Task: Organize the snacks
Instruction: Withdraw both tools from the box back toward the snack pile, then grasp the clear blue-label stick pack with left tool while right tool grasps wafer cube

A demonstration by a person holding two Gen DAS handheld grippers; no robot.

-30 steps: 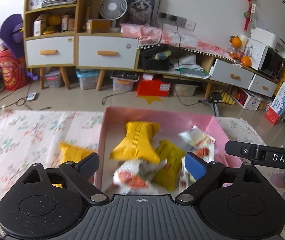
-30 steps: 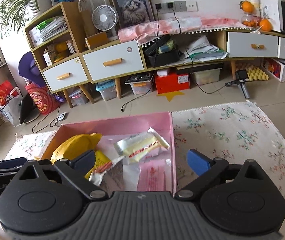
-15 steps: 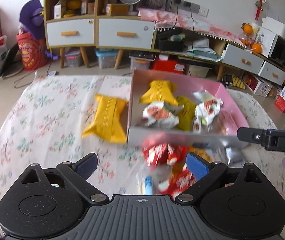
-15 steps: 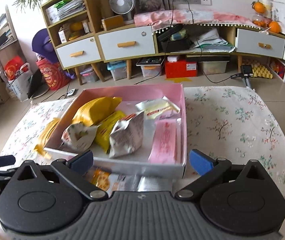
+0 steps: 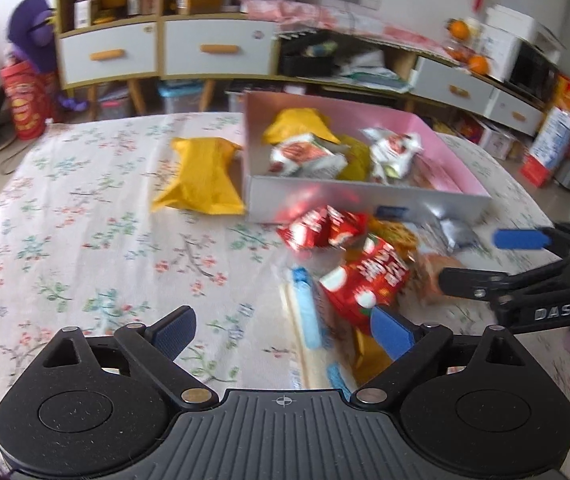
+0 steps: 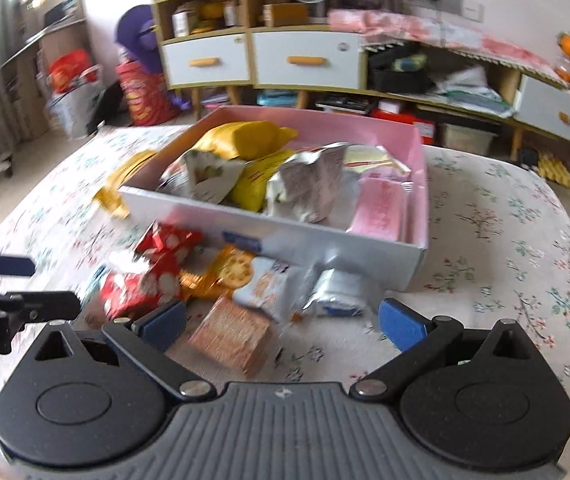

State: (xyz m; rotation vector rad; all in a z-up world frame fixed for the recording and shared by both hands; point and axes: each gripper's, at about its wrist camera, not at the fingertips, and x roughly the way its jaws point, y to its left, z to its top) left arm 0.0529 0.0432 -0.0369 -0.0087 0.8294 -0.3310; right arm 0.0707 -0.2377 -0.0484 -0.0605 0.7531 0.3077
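While hovering over the pile:
left gripper (image 5: 283, 330): spread wide, empty, jaws just narrowing.
right gripper (image 6: 281, 322): gaping, empty.
red packets (image 5: 365, 280): light, crinkly, slippery; pinch a sealed edge.
pink box (image 6: 419, 184): already part filled.

— Where is room lying open for a gripper?

— The floral tablecloth (image 5: 85, 240) is lying bare on the left, and right of the pink box (image 6: 419, 184) too.

— What is blocking the way?

— Loose snack packets (image 6: 221, 280) are crowding the box's near wall (red, orange and silver ones overlapping), and a yellow bag (image 5: 201, 176) is sitting against its left wall. The box itself is brimming with packets.
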